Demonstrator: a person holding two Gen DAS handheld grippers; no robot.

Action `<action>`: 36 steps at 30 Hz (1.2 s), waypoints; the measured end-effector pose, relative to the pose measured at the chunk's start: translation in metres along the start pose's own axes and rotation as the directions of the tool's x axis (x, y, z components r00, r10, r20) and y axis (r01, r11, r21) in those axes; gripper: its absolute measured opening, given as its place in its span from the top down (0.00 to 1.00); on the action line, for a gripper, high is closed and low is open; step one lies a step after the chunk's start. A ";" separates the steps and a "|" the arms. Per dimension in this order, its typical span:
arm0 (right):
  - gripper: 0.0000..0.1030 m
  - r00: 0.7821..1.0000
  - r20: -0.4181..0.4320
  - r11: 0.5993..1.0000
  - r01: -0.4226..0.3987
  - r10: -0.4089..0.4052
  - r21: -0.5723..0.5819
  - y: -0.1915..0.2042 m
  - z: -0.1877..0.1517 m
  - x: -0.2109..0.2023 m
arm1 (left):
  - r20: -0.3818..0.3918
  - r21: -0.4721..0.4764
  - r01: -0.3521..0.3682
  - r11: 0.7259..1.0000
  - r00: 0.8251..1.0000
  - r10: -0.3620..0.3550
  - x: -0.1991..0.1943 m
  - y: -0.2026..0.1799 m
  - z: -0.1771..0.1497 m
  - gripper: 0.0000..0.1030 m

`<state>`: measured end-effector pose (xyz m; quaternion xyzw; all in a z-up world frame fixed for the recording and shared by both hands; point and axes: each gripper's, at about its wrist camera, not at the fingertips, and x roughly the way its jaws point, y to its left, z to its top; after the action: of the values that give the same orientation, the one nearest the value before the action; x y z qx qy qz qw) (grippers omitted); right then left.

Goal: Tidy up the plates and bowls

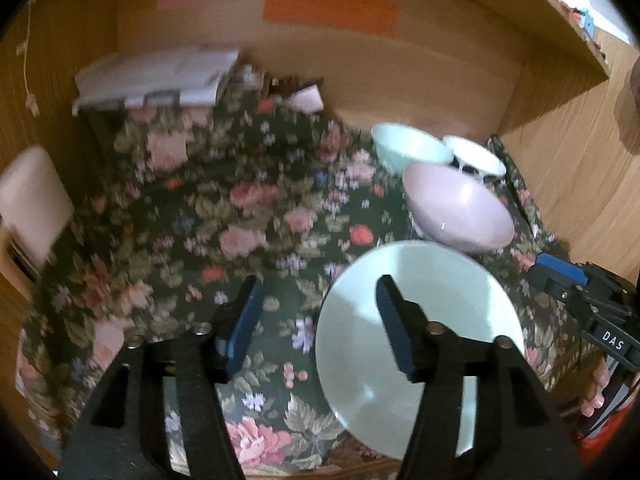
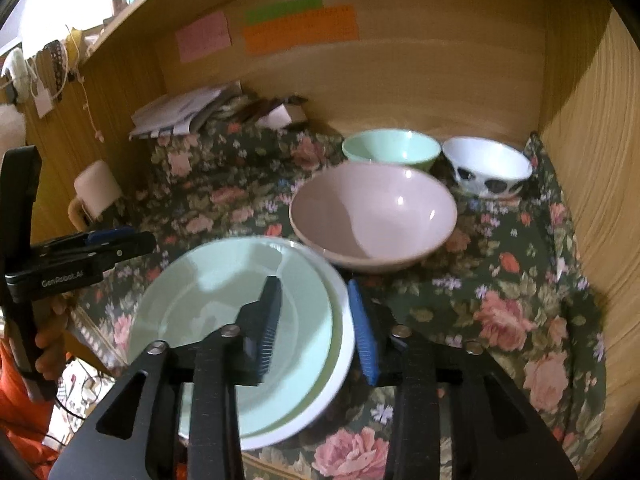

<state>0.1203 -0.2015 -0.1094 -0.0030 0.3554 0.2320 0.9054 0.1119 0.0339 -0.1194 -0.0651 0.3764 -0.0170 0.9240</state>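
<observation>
Plates, a pale green round one [image 2: 224,304] atop a white one [image 2: 340,344], probably touching, lie on the flowered tabletop [image 2: 500,280]. Left tongs [image 1: 318,322] and right tongs [image 2: 316,328] gape empty above.

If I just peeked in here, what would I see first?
Probably the stack of pale green plates on the white plate at the front of the flowery dark green cloth. Right behind it sits a big shiny pink bowl, with a mint green bowl and a white bowl with black patches at the back by the wooden wall.
</observation>
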 end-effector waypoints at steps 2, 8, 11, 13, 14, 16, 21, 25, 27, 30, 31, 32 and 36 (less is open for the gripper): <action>0.58 1.000 0.028 1.000 0.008 -0.008 -0.004 0.000 0.005 -0.004 | 0.042 0.018 -0.018 1.000 0.999 0.017 -0.006 -0.005 0.008 0.34; 0.33 0.992 0.114 0.999 0.051 -0.050 -0.001 -0.007 0.023 -0.014 | 0.109 0.050 -0.037 0.998 0.994 0.031 -0.009 -0.019 0.030 0.11; 0.22 0.985 0.150 0.996 0.089 -0.088 0.002 -0.013 0.032 -0.016 | 0.123 0.073 -0.046 0.996 0.992 0.036 -0.006 -0.029 0.042 0.09; 0.18 0.981 0.166 0.995 0.096 -0.097 0.016 -0.020 0.038 -0.015 | 0.125 0.084 -0.040 0.996 0.992 0.029 0.000 -0.035 0.050 0.04; 0.18 0.981 0.168 0.995 0.097 -0.099 0.021 -0.023 0.039 -0.014 | 0.124 0.089 -0.038 0.995 0.992 0.027 0.003 -0.038 0.054 0.04; 0.18 0.981 0.165 0.995 0.099 -0.103 0.034 -0.031 0.043 -0.010 | 0.119 0.101 -0.037 0.994 0.993 0.024 0.012 -0.044 0.061 0.04; 0.18 0.984 0.126 0.990 0.122 -0.129 0.064 -0.053 0.050 0.012 | 0.043 0.100 -0.003 0.995 0.999 -0.002 0.049 -0.050 0.079 0.04; 0.18 0.985 0.081 0.986 0.145 -0.151 0.077 -0.070 0.053 0.034 | -0.012 0.116 0.019 0.993 1.000 -0.017 0.080 -0.056 0.086 0.04; 0.18 0.987 0.054 0.986 0.143 -0.148 0.089 -0.077 0.052 0.044 | -0.046 0.116 0.031 0.993 0.999 -0.025 0.097 -0.058 0.086 0.04; 0.18 0.990 0.008 0.984 0.136 -0.138 0.114 -0.088 0.049 0.062 | -0.099 0.115 0.037 0.993 0.995 -0.026 0.119 -0.060 0.084 0.09; 0.20 0.991 -0.013 0.984 0.133 -0.132 0.121 -0.093 0.047 0.069 | -0.118 0.121 0.038 0.992 0.993 -0.023 0.126 -0.061 0.083 0.17; 0.23 0.992 -0.027 0.984 0.127 -0.125 0.128 -0.095 0.046 0.074 | -0.141 0.131 0.039 0.991 0.990 -0.021 0.132 -0.062 0.082 0.20; 0.41 0.992 -0.075 0.985 0.111 -0.102 0.135 -0.100 0.042 0.089 | -0.210 0.141 0.067 0.988 0.977 -0.037 0.152 -0.066 0.078 0.31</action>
<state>0.2463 -0.2460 -0.1516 0.0332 0.4007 0.1577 0.9019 0.2762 -0.0356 -0.1602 -0.0044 0.4663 -0.0757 0.8814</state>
